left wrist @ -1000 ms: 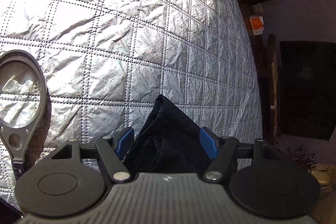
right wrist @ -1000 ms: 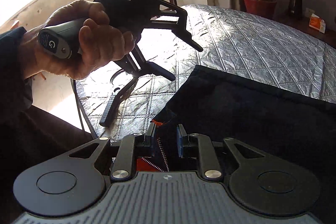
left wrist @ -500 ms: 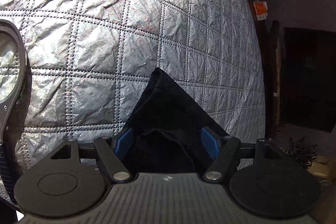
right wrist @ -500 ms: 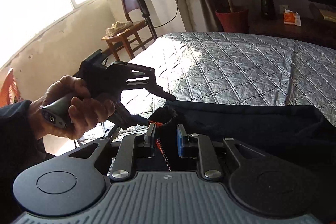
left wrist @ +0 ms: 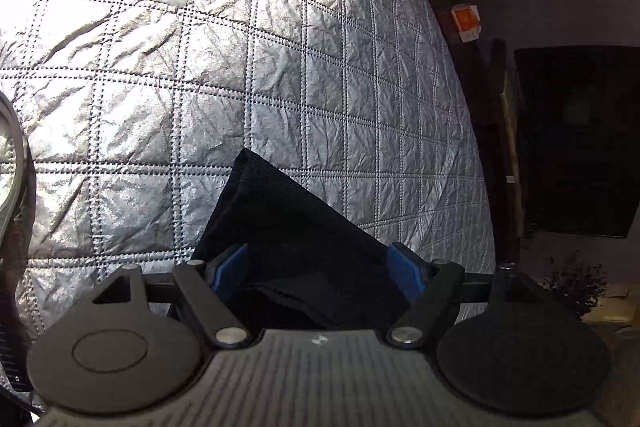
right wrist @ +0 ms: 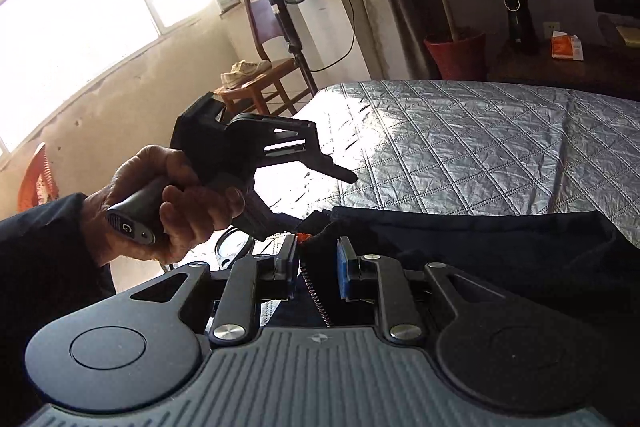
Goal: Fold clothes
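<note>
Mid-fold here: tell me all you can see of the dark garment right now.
The dark garment is navy, woven-looking cloth with a zipper and a small orange detail at its edge. It lies stretched across the silver quilted bedspread. The right gripper pinches the zipper edge between its blue pads. In the left wrist view a pointed, folded corner lies on the quilt between the left gripper fingers, whose jaws are opening and whose pads stand off the cloth.

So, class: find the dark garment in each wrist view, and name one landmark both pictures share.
Left wrist view: the dark garment sits bottom centre, a corner poking up between the blue pads over the quilt.
Right wrist view: it stretches from bottom centre to the right edge, zipper edge between the pads.
Shared landmark: the silver quilted bedspread.
</note>
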